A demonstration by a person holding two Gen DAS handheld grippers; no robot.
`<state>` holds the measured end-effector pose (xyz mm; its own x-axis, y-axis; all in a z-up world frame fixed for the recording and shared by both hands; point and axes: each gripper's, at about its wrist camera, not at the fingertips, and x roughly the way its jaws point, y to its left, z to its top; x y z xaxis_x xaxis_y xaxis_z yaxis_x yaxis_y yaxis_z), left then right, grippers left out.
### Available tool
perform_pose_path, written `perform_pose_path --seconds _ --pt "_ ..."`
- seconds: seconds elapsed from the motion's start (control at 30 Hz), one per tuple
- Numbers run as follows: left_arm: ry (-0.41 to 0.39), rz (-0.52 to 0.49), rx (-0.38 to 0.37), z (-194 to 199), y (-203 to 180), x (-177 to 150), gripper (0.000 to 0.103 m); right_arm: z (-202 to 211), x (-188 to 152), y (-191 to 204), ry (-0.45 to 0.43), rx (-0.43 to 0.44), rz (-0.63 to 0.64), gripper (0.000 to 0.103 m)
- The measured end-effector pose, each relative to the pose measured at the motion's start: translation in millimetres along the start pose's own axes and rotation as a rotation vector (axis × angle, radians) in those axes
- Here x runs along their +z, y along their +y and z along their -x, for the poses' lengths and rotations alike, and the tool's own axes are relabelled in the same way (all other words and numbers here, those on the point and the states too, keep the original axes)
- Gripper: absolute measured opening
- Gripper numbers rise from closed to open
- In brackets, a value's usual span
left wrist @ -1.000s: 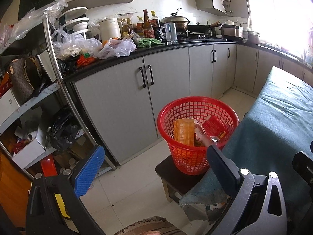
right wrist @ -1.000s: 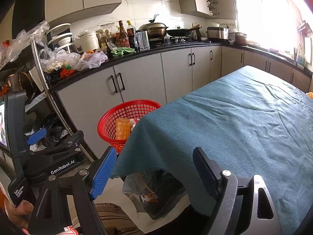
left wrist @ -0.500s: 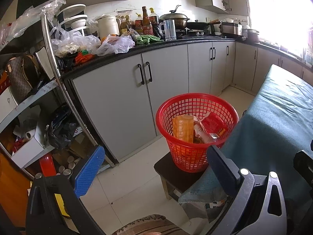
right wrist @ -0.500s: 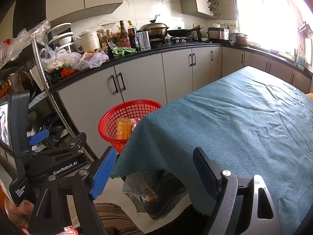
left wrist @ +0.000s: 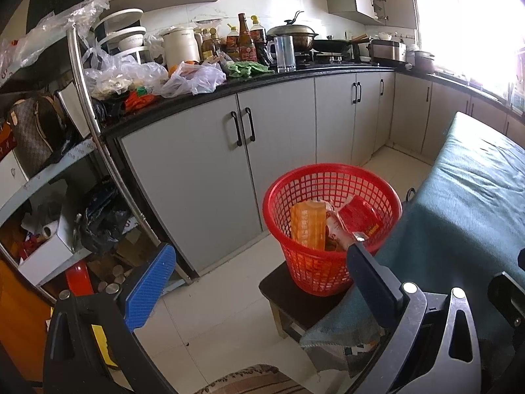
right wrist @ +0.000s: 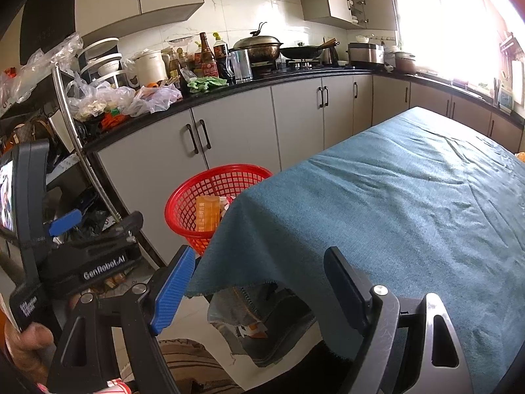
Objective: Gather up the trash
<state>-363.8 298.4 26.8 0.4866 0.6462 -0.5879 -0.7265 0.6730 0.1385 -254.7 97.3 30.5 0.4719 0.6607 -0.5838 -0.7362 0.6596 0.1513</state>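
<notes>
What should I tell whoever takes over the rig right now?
Left gripper: fingers open, nothing held.
Right gripper: fingers open, nothing held, at the near corner of the teal-covered table.
Red basket sits on a dark stool beside the table, holding an orange packet and a red wrapper.
Done: some trash is in the basket.
Left: none shows on the visible cloth; check the far right edge.

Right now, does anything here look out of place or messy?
Mostly the counter: loose plastic bags are heaped at its left end beside the bottles. The red basket stands upright on a low stool, with packets inside and nothing spilled. The green tablecloth is wrinkled, its corner frayed.
</notes>
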Motion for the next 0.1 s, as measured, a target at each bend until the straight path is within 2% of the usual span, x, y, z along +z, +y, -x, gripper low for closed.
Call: perform_pose_path --seconds 0.1 --pt "-0.013 -0.006 0.005 4.1 -1.4 6.9 0.103 3.4 0.7 -2.9 -0.009 0.001 -0.009 0.085"
